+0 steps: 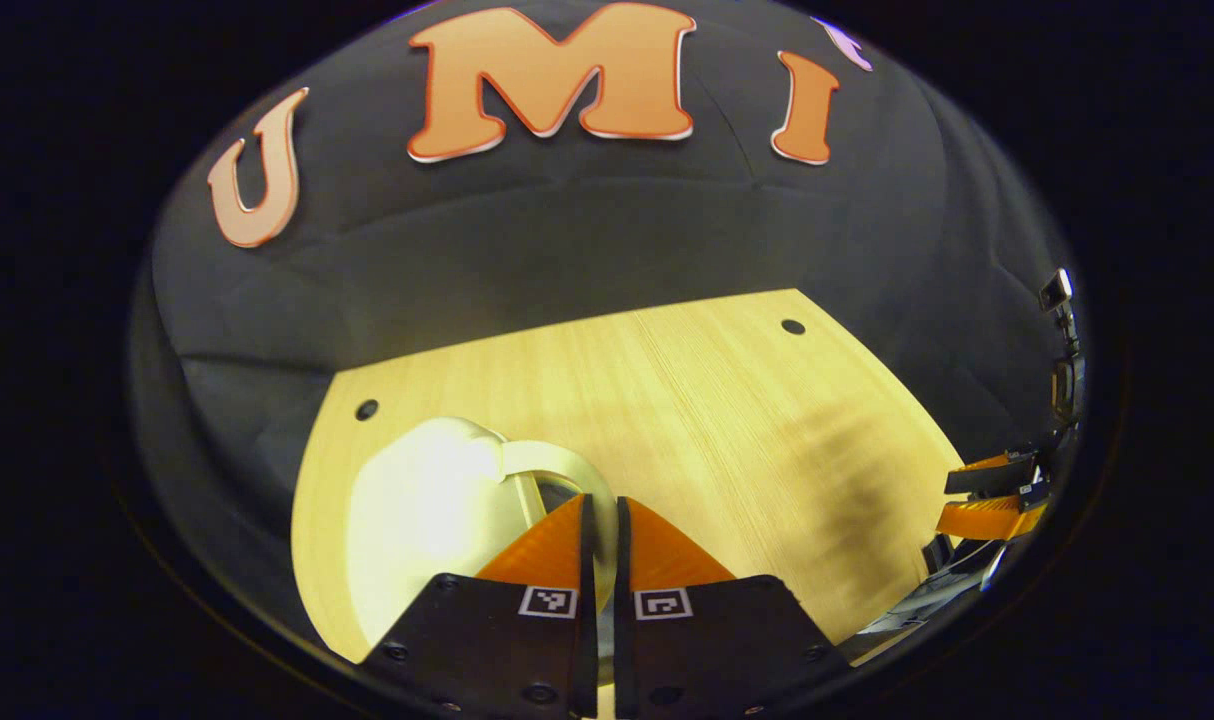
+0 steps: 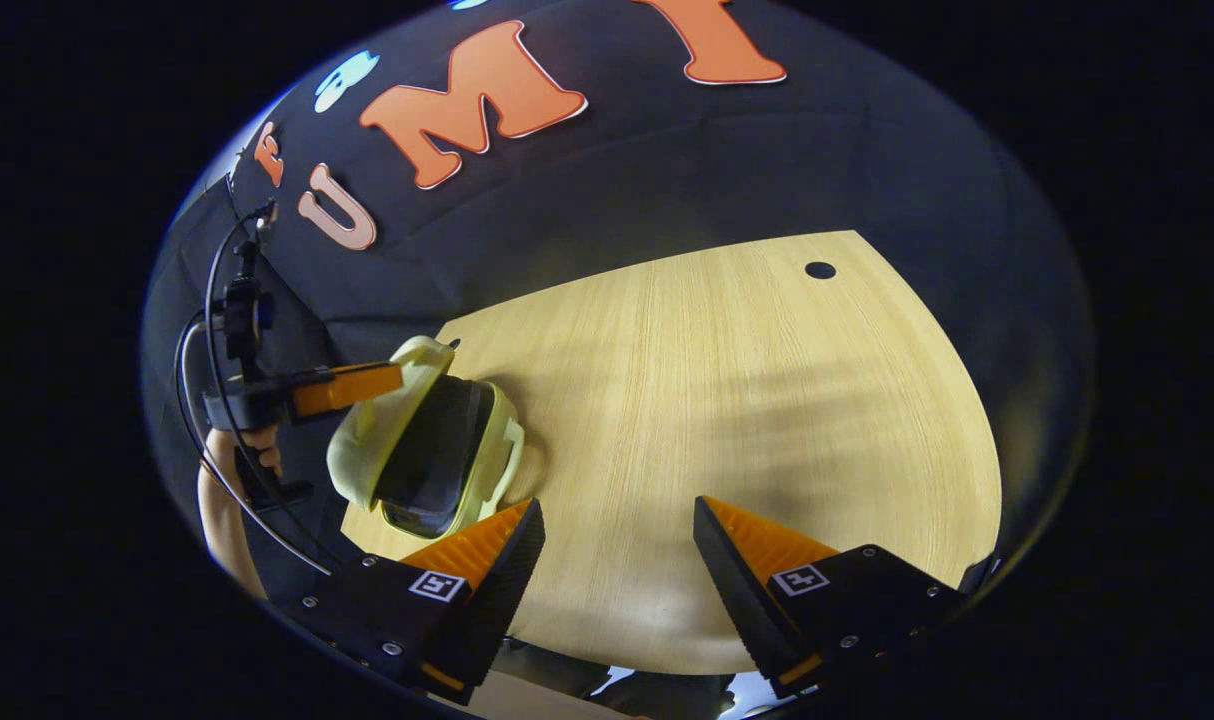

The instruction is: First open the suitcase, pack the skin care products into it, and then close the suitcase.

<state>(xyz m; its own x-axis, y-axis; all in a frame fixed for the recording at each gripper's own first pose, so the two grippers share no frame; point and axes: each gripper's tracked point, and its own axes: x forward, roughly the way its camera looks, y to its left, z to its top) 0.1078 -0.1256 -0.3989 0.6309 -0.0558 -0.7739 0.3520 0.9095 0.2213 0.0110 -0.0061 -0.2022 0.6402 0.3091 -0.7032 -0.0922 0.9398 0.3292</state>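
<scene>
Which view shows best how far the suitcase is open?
The right gripper view: the pale suitcase is seen whole, its lid raised part way, the dark inside showing, and the left tongs at the lid's edge. The left gripper view gives just a bright, washed-out shell behind its own tongs.

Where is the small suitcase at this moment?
In the right gripper view, the suitcase sits at the left edge of the wooden table, partly open. The left gripper holds its lid, near a table hole.
</scene>
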